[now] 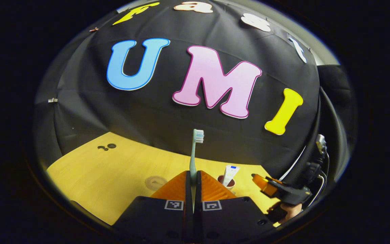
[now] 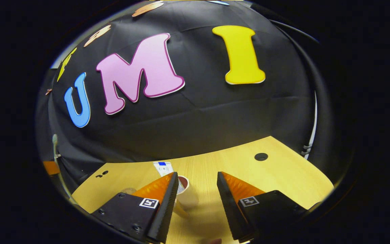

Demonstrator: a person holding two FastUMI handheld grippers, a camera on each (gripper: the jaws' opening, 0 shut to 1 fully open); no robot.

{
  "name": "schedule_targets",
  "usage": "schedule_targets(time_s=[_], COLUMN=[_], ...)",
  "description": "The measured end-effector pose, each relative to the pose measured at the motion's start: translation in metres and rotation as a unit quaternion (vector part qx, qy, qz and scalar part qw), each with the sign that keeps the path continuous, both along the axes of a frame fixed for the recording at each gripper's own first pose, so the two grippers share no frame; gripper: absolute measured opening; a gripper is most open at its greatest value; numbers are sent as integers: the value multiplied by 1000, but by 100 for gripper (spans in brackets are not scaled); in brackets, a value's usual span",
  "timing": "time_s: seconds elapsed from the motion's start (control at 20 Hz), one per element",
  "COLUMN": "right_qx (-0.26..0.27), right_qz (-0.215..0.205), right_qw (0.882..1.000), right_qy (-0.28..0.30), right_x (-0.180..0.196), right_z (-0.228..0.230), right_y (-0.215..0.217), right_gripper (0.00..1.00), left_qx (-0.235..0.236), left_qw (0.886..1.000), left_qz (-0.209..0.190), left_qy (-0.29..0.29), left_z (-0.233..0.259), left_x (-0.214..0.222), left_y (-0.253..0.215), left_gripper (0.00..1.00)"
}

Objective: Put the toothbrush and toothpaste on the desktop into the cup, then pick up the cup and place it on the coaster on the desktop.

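Note:
My left gripper (image 1: 193, 173) is shut on a pale green toothbrush (image 1: 193, 159), which stands upright above the wooden table (image 1: 96, 173) with its bristles on top. Just right of it is a small cup (image 1: 229, 185) with the white toothpaste tube (image 1: 231, 173) standing in it. A round coaster (image 1: 155, 182) lies flat to the left. In the right gripper view, my right gripper (image 2: 196, 178) is open above the cup (image 2: 187, 196), which sits close to its left finger with the toothpaste (image 2: 164, 168) sticking out. The toothbrush (image 2: 55, 140) shows at the far left, and the coaster (image 2: 128, 190) beyond the left finger.
The right gripper (image 1: 266, 184) and the hand (image 1: 288, 210) holding it appear low right in the left gripper view. The table (image 2: 283, 176) has a round hole (image 2: 261, 156) at the right and small holes (image 1: 107, 146) at the back left. The black cloth wall stands behind.

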State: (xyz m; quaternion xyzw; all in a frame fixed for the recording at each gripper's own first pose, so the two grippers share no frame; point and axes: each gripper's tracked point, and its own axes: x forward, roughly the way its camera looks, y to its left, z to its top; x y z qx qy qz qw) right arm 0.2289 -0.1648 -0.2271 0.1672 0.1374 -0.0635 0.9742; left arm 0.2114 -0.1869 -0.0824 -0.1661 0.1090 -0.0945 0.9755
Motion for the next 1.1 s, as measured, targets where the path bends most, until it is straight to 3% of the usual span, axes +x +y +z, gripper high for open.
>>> schedule_targets(time_s=[0.3,0.65,0.85,1.1], right_qx=[9,26,35,31], right_qz=[-7,-14,-14,-14], right_qw=[1000,1000,999,999], right_qy=[-7,-5,7,11], right_x=[-48,-75,-75,-79], right_z=[16,8,-5,-13], right_y=[-13,-20,-17,-25], right_gripper=[71,71,71,71], left_qx=[-64,-150,-158,-131], left_qw=[997,988,986,990], left_qz=[-31,-23,-8,-7], left_qy=[-27,-43,-46,-52], left_z=[8,-15,-30,-48], left_x=[52,117,147,167], left_y=[-55,-86,-101,-121], left_gripper=[6,6,6,6])
